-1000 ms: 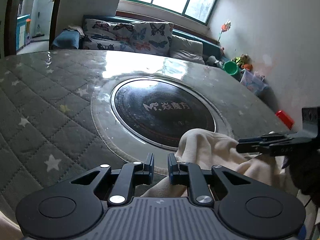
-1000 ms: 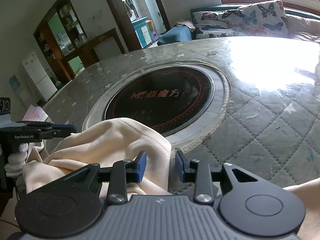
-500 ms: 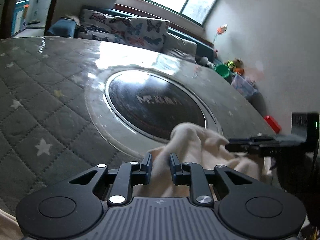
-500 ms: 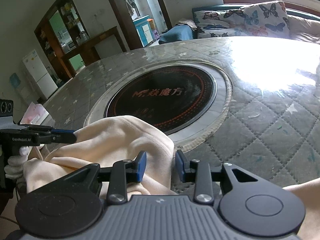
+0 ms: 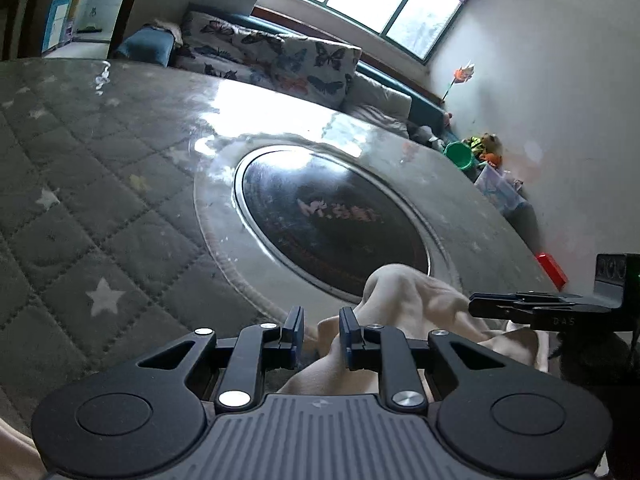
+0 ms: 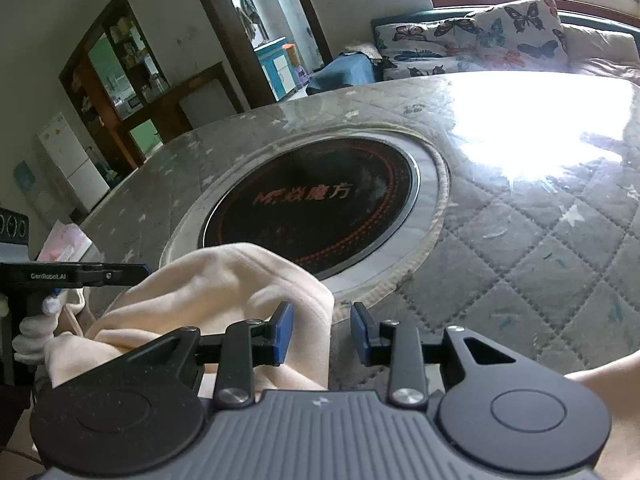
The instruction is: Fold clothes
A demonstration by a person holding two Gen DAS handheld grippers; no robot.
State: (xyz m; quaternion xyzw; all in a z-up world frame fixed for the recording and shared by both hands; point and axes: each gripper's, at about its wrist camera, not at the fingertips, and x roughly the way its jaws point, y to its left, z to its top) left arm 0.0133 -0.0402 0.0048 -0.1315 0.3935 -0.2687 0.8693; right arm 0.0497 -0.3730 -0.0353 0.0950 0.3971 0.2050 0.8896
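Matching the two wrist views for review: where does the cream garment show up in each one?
Left wrist: cream garment at lower right, bunched just beyond the left gripper.
Right wrist: the garment at lower left, beside the right gripper.
Shared landmark: the round black cooktop in the table's centre.

I am looking across a round worktop (image 5: 100, 184) covered in a grey quilted cloth with pale stars, under a glossy clear sheet that throws back glare from the window. At its middle I see a black round cooktop (image 6: 312, 204) with a metal ring and reddish lettering, set inside a pale circular border. A cream garment (image 6: 224, 280) lies bunched at the near edge of the worktop, its front fold reaching onto the rim of that border.
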